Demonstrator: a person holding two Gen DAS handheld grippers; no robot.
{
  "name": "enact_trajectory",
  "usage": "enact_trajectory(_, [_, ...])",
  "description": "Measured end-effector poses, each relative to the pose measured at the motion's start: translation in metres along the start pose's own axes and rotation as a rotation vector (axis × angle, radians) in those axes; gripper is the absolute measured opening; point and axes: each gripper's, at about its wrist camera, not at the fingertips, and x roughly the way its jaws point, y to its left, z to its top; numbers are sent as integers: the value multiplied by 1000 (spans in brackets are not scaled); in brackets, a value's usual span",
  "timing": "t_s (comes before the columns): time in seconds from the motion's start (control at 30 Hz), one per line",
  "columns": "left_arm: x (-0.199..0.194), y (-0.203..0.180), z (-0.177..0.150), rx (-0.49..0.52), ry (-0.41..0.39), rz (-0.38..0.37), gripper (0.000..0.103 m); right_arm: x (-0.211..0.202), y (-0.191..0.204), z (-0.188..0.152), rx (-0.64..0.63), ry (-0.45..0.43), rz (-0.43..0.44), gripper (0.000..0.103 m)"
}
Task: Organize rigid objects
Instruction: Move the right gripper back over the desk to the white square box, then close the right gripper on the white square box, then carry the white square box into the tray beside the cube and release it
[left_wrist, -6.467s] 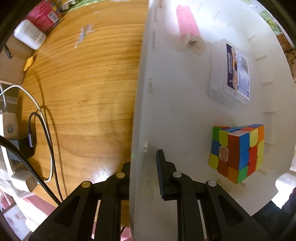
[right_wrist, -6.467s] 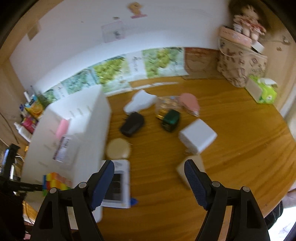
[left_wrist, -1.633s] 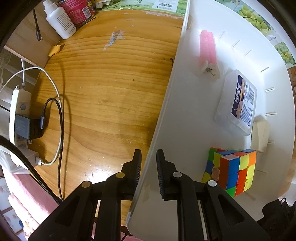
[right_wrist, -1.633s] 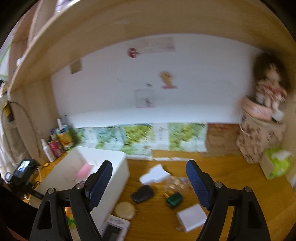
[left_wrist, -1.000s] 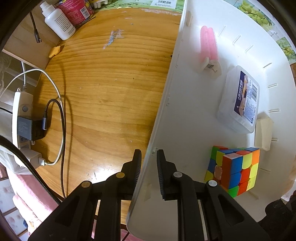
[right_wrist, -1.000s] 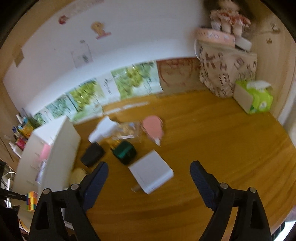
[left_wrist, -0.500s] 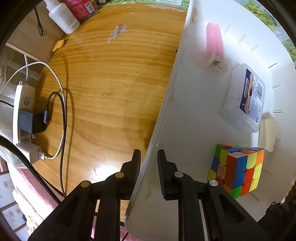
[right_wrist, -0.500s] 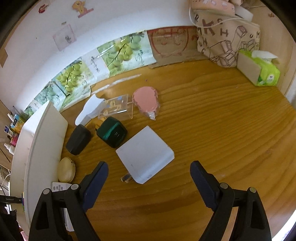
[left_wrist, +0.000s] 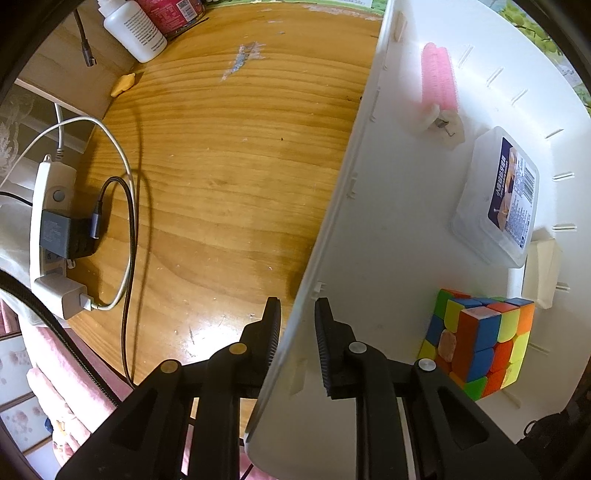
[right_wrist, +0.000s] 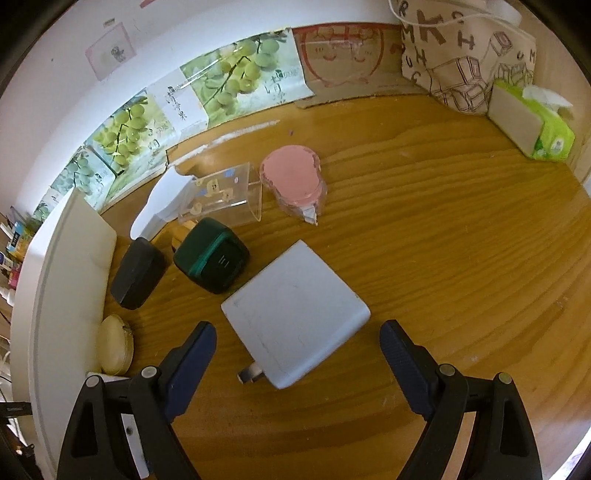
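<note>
1. Left wrist view: my left gripper (left_wrist: 295, 325) is nearly closed and straddles the wall of the white plastic bin (left_wrist: 332, 236), one ribbed black finger (left_wrist: 271, 332) outside and the other inside. I cannot tell whether the pads press on the wall.
2. Inside the bin, a multicoloured puzzle cube (left_wrist: 480, 343) sits nearest my gripper. Beyond it lie a cream block (left_wrist: 543, 273), a clear flat box with a printed label (left_wrist: 498, 203), and a pink foam roller (left_wrist: 437, 79) at the far end.
3. Outside the bin on the glossy wooden table (left_wrist: 221, 166) are a power strip with cables (left_wrist: 51, 236) and a white bottle (left_wrist: 133, 29).
4. Right wrist view: my right gripper (right_wrist: 297, 350) stands wide and holds nothing. A flat white charger (right_wrist: 295, 314) with metal prongs lies between its blue-padded fingers (right_wrist: 195, 354), untouched.
5. Beyond the charger sit a dark green case (right_wrist: 210, 254), a black case (right_wrist: 136, 273), a clear acrylic stand (right_wrist: 225, 195) and a pink tape dispenser (right_wrist: 293, 181). A round cream case (right_wrist: 114, 349) lies against the bin's wall.
</note>
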Motion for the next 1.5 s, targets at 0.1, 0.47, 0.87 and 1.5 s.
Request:
enact_trajectory(0.1, [0, 0, -1, -8, -3, 3, 21, 3, 4, 3, -17, 10, -10, 90])
enact_trajectory(0.47, [1, 0, -4, -18, -5, 6, 22, 9, 12, 10, -38, 20, -49, 90])
enact_trajectory(0.87, [-2, 6, -3, -12, -1, -6, 22, 8, 14, 9, -45, 32, -86, 79])
enact_trajectory(1.5, [6, 3, 3, -21, 27, 2, 22, -4, 49, -30, -88, 215, 50, 78])
